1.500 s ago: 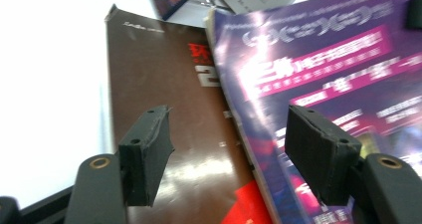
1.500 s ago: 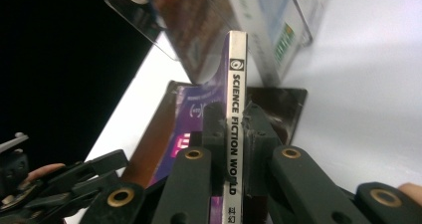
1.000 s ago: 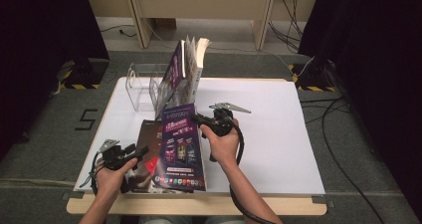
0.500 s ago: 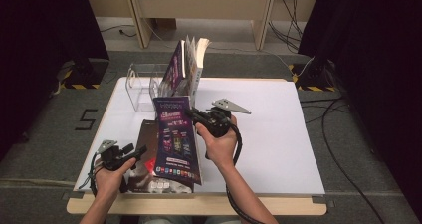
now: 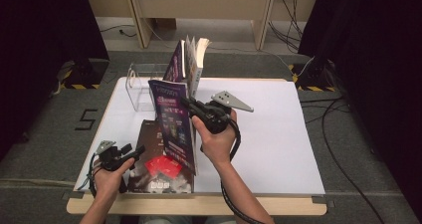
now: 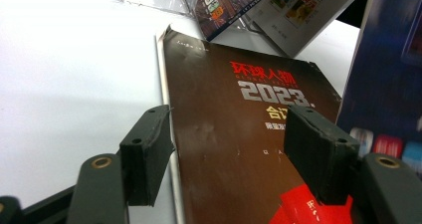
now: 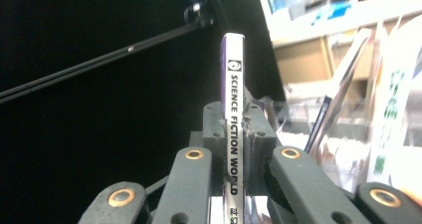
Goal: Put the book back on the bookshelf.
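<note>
My right gripper (image 5: 188, 104) is shut on the spine edge of a purple magazine (image 5: 173, 124), held nearly upright above the table. In the right gripper view its white spine (image 7: 231, 129) reads "SCIENCE FICTION WORLD" and sits clamped between the jaws of the right gripper (image 7: 233, 134). A dark brown magazine (image 5: 157, 176) with red patches lies flat near the front edge. My left gripper (image 5: 135, 152) is open at that magazine's left edge. In the left gripper view the left gripper (image 6: 234, 149) stands with its jaws spread over the brown cover (image 6: 224, 134).
A clear plastic rack (image 5: 141, 87) stands at the back left of the white table (image 5: 268, 134), with several books and magazines (image 5: 191, 62) leaning in it. The rack's magazines (image 7: 383, 114) show blurred at the right of the right gripper view.
My right gripper has lifted the purple magazine from leaning low over the brown one to nearly upright and moved it toward the rack. The left gripper has stayed in place.
</note>
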`<action>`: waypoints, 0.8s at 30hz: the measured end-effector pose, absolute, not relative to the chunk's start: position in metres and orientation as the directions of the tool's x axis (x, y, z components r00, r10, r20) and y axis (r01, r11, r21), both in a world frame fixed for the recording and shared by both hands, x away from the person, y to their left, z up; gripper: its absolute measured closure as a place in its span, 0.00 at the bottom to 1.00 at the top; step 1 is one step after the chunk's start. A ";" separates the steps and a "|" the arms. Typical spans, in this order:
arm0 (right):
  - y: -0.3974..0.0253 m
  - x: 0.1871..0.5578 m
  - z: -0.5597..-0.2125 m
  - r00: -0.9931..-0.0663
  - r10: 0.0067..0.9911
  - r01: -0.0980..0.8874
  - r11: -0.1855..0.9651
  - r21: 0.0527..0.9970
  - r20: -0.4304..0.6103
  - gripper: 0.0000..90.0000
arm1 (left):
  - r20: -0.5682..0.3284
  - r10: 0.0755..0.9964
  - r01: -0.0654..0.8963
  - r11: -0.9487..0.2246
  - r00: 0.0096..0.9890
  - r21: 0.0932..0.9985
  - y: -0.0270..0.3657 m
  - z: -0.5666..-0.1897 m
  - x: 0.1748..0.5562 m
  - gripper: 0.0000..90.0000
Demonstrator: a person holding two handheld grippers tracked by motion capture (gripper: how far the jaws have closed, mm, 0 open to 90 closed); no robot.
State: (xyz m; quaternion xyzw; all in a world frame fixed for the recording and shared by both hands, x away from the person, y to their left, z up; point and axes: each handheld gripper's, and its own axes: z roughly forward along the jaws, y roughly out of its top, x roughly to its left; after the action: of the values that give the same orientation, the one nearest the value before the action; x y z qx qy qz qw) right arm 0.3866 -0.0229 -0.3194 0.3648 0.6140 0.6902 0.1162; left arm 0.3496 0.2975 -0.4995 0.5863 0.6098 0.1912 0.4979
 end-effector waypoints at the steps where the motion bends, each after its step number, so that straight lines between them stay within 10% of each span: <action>1: -0.023 0.386 -0.317 -0.704 0.614 0.273 -0.228 0.935 0.355 0.92 | -0.382 0.906 0.524 0.240 0.182 0.817 0.298 -0.500 0.350 0.39; 24: -0.001 0.415 -0.274 -0.687 0.634 0.172 -0.333 0.927 0.355 0.92 | -0.379 0.907 0.527 0.234 0.185 0.817 0.298 -0.502 0.350 0.38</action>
State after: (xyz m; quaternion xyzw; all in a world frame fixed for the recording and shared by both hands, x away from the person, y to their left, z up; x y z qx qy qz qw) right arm 0.4152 -0.0012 -0.2744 0.3624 0.5555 0.7315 0.1578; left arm 0.3504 0.2984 -0.5016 0.5886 0.6087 0.1916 0.4962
